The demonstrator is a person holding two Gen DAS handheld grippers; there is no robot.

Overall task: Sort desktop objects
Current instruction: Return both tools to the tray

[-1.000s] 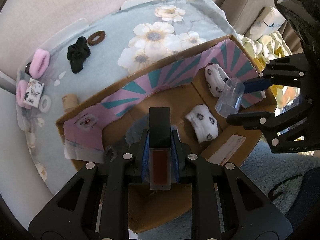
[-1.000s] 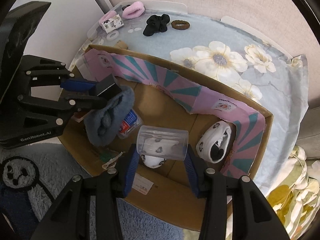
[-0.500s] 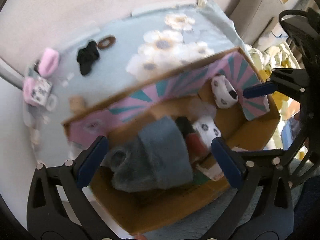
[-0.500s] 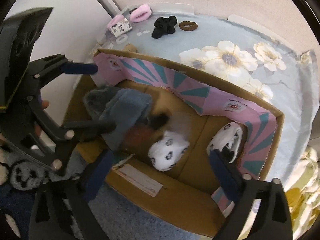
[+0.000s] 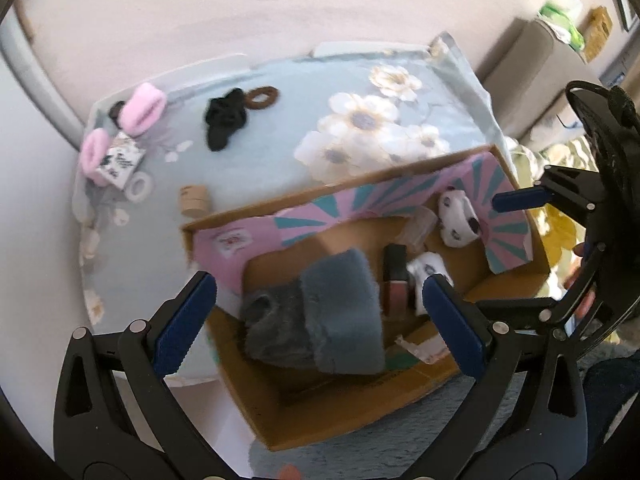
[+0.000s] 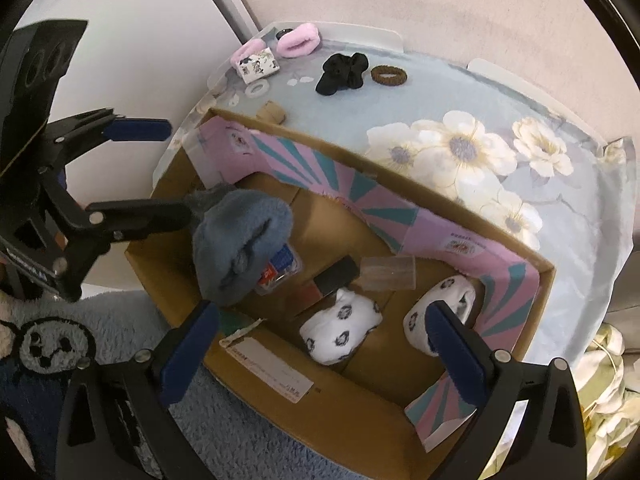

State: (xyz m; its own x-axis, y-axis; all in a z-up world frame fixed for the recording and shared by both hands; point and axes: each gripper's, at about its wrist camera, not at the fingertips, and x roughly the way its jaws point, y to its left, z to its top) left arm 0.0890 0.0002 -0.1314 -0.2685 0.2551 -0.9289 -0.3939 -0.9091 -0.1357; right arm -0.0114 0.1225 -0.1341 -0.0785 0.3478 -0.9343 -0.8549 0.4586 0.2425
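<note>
Inside the cardboard box point(image 6: 360, 404), corrugated brown with a pink-and-teal sunburst lining on its far and right walls: a fuzzy grey-blue sock point(image 6: 236, 248), rolled into a thick bundle, at the left end; beside it a small clear packet with red and blue print point(image 6: 280, 270); toward the middle a slim rectangular lipstick-like tube point(image 6: 332, 278), black cap, reddish-brown body, lying flat; touching its far end a clear plastic cup point(image 6: 386, 274) on its side. Nearer the front, a white sock with dark flower marks point(image 6: 340, 332), balled up; a second white patterned sock point(image 6: 444, 308) against the right wall. A white printed label point(image 6: 272, 372) on the near flap.

Right gripper point(image 6: 320, 352) above the box's near edge, blue ribbed pads spread fully wide, nothing between them. Left gripper point(image 5: 316, 320) likewise released, blue pads wide apart, hanging over the grey-blue sock point(image 5: 320, 320) without touching it.

Behind the box, on the pale blue floral cloth point(image 6: 460, 152) over the table: a short tan cylinder point(image 6: 272, 112) just beside the box's far corner, a white tape ring point(image 6: 258, 89), a small white printed box point(image 6: 258, 65), two fluffy pink loops point(image 6: 298, 42), a crumpled black scrunchie point(image 6: 342, 72), a brown hair tie point(image 6: 389, 75).

Below the box, a shaggy blue-grey rug point(image 6: 248, 440).
</note>
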